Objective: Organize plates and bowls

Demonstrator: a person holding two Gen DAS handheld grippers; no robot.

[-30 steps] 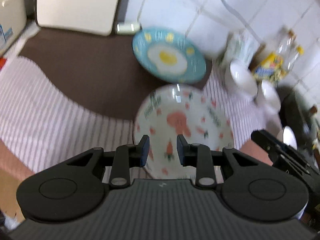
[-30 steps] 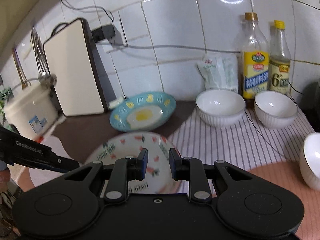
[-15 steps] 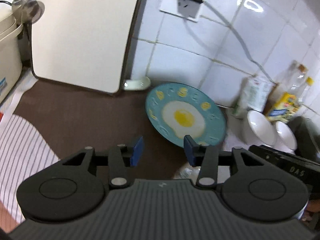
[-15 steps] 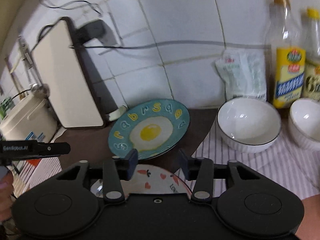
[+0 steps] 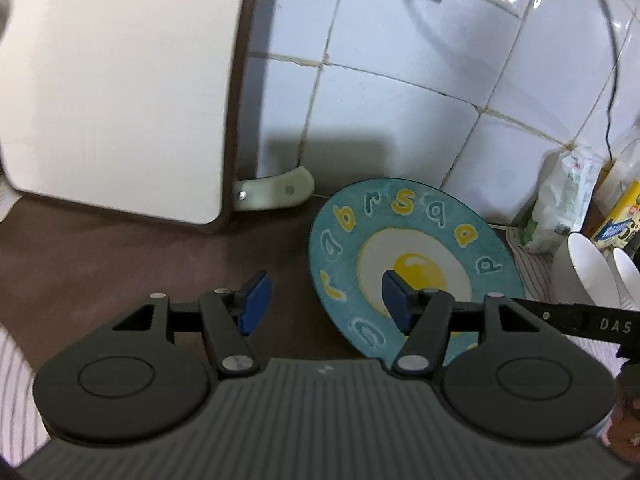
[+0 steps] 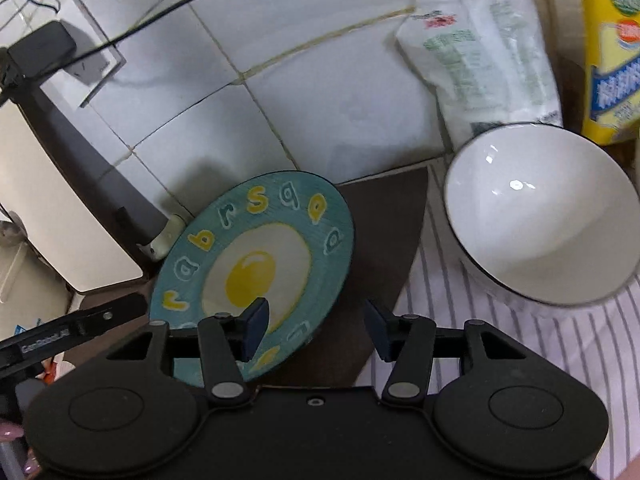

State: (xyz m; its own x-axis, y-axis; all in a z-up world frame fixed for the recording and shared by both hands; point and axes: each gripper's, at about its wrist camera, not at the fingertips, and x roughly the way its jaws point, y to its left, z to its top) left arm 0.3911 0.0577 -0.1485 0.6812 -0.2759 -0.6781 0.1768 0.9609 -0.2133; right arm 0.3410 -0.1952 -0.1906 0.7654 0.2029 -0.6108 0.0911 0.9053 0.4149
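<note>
Honestly, the worry here is the teal fried-egg plate [image 6: 256, 264] with the yellow letters round its rim. It sits on the dark brown countertop [image 5: 120, 252] close to the tiled wall [image 5: 400, 120], and both claws are at it from opposite edges. The left gripper [image 5: 325, 303] is spread wide and holds nothing, one blue pad over the bare counter and the other in front of the plate's yolk. The right gripper [image 6: 316, 330] is just as wide and just as empty, its left pad in front of the near rim and its right pad out over the counter.

I'd guess they mean to lift it from both sides. If so, a glazed rim pinched by two small pads could slip or tip, especially if one side closes or rises before the other. Whether the plate lies flat or leans on its far edge I can't tell, and that matters for how the pads meet the rim.

Crowding is the other risk. The white bowl [image 6: 540, 216] with the thin dark rim stands on the striped cloth [image 6: 520, 344] just to the right, with a white packet [image 6: 484, 52] and a yellow-labelled bottle [image 6: 612, 52] behind it. A wide swing that way could knock them. On the left, the white upright board [image 5: 116, 80] leaning at the wall leaves little room.
</note>
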